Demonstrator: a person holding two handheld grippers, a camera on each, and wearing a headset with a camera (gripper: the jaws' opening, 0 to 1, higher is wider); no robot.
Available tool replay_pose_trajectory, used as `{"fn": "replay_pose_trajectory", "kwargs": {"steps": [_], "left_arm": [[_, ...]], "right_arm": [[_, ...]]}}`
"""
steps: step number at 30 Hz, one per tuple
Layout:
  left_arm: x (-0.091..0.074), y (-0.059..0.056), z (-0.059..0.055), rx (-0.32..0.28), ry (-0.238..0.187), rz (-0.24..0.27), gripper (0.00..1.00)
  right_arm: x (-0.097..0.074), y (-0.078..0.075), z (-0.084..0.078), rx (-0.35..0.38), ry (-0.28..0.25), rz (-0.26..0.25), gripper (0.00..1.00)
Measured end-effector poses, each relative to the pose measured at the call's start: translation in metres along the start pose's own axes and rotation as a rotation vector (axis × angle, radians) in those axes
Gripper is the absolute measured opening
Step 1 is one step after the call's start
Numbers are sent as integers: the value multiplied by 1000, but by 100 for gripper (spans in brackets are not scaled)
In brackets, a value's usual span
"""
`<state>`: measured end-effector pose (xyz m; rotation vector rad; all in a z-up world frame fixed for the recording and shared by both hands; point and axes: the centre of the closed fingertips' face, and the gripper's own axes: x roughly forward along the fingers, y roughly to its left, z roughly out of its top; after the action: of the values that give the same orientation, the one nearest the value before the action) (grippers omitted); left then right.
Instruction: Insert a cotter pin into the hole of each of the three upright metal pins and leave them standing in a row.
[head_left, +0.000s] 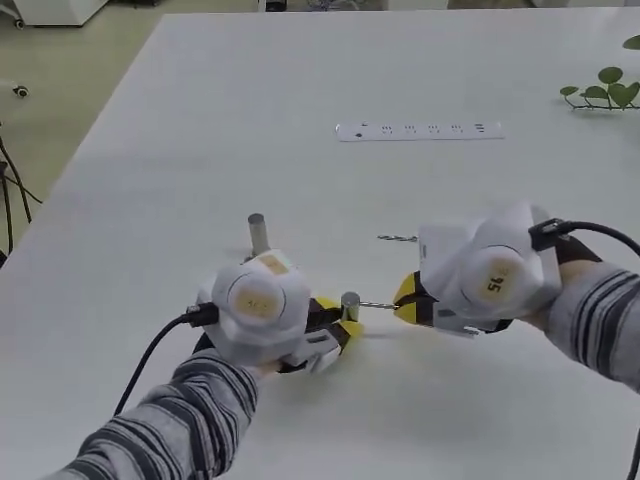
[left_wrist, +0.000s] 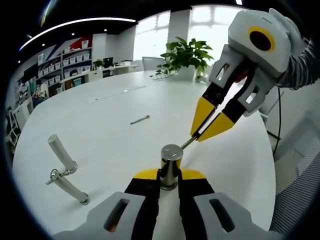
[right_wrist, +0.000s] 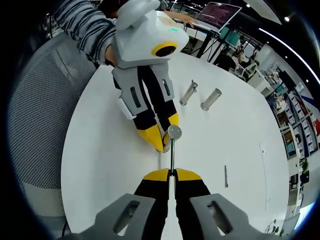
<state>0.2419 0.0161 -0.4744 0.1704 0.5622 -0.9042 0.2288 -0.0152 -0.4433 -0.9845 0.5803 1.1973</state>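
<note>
My left gripper (left_wrist: 170, 176) is shut on an upright metal pin (left_wrist: 170, 161), gripping it low on its shaft; the same pin (head_left: 350, 304) stands between both grippers in the head view. My right gripper (right_wrist: 171, 174) is shut on a thin cotter pin (right_wrist: 171, 154), held level. Its tip touches the metal pin (right_wrist: 174, 132) just under the cap. From the left gripper view, the right gripper (left_wrist: 206, 126) comes in from the upper right with the cotter pin (left_wrist: 186, 143). Two more metal pins (left_wrist: 62, 151) (left_wrist: 70, 186) stand at the left, a cotter pin's ring (left_wrist: 54, 174) at the nearer one.
A loose cotter pin (head_left: 397, 238) lies on the white table behind the right gripper (head_left: 405, 300). One upright pin (head_left: 258, 232) stands behind the left gripper (head_left: 338, 325). A white power strip (head_left: 420, 131) lies farther back, and a plant sprig (head_left: 603, 92) at the far right.
</note>
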Motion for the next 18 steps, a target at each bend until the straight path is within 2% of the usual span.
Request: {"fn": "replay_pose_trajectory", "kwargs": {"steps": [6, 10, 18], "left_arm": [[0, 0, 0, -11, -1, 10, 10], [1, 1, -1, -13, -2, 20, 10], [1, 1, -2, -37, -7, 37, 10]], "right_arm": [[-1, -1, 0, 6, 1, -4, 0], [0, -1, 8, 5, -22, -5, 0], [7, -2, 14, 12, -31, 1, 0]]}}
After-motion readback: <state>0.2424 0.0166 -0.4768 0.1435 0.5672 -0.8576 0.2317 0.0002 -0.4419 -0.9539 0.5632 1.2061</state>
